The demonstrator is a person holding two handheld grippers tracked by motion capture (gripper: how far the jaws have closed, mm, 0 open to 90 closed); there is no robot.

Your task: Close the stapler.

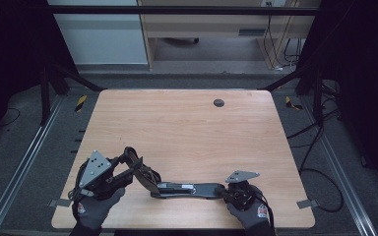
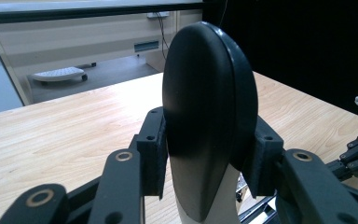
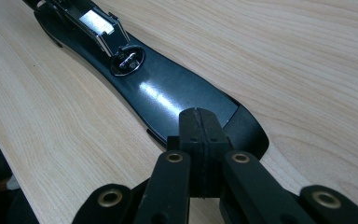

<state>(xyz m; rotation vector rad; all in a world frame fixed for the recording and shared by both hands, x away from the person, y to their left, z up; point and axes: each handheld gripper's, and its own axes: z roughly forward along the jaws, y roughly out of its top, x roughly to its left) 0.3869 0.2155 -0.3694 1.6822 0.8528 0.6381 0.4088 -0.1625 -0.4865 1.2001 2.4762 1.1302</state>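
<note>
A black stapler lies opened out near the table's front edge. Its flat base (image 1: 192,189) rests on the wood, and in the right gripper view the base (image 3: 168,93) carries a shiny metal strip (image 3: 98,23). The rounded top arm (image 1: 145,178) tilts up to the left. My left gripper (image 1: 137,167) is shut on that top arm (image 2: 205,93), its pads (image 2: 154,154) pressing on both sides. My right gripper (image 1: 225,191) is shut with pads together and nothing between them; its tips (image 3: 199,123) sit over the base's right end.
The wooden table (image 1: 187,128) has a dark round hole (image 1: 219,103) near its far edge. A black frame and rails surround it, and cables (image 1: 320,172) lie on the floor to the right. Gloved hands hold both grippers at the front edge.
</note>
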